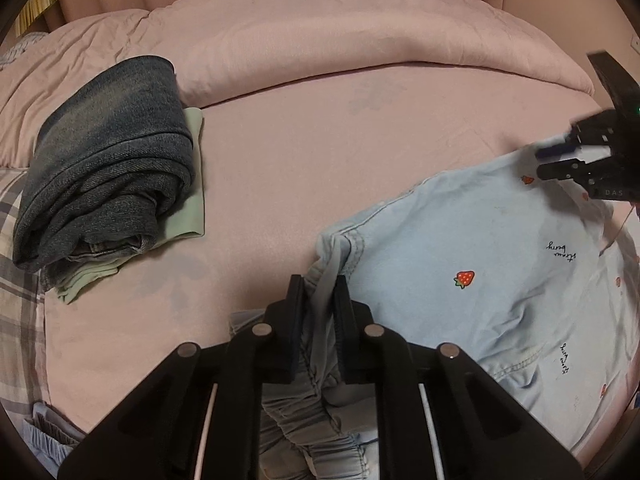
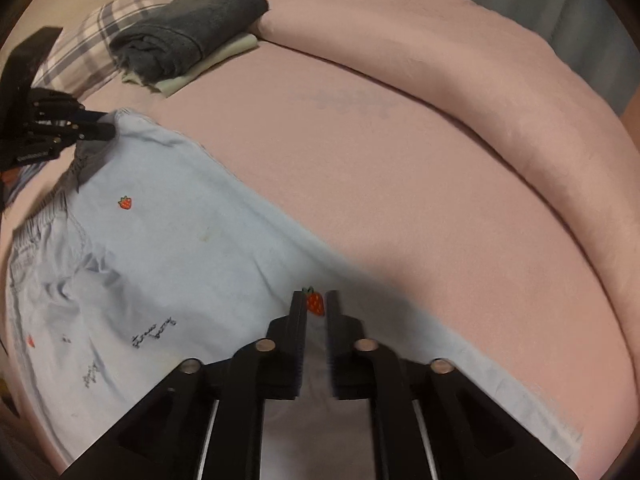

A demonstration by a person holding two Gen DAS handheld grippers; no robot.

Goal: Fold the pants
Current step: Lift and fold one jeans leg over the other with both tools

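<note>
Light blue pants [image 1: 480,248] with small strawberry prints lie spread on a pink bed; they also show in the right wrist view [image 2: 180,248]. My left gripper [image 1: 319,292] is shut on the gathered waistband end of the pants; it shows at the far left of the right wrist view [image 2: 106,126], pinching that corner. My right gripper [image 2: 316,304] is shut on the leg-end edge of the pants, a strawberry print between its fingers. It shows at the right edge of the left wrist view [image 1: 540,160].
A stack of folded dark jeans [image 1: 108,168] on a folded pale green garment [image 1: 188,216] sits at the left, also at the back left in the right wrist view [image 2: 188,28]. A rolled pink duvet [image 1: 360,40] runs along the back. A plaid pillow [image 1: 16,280] lies far left.
</note>
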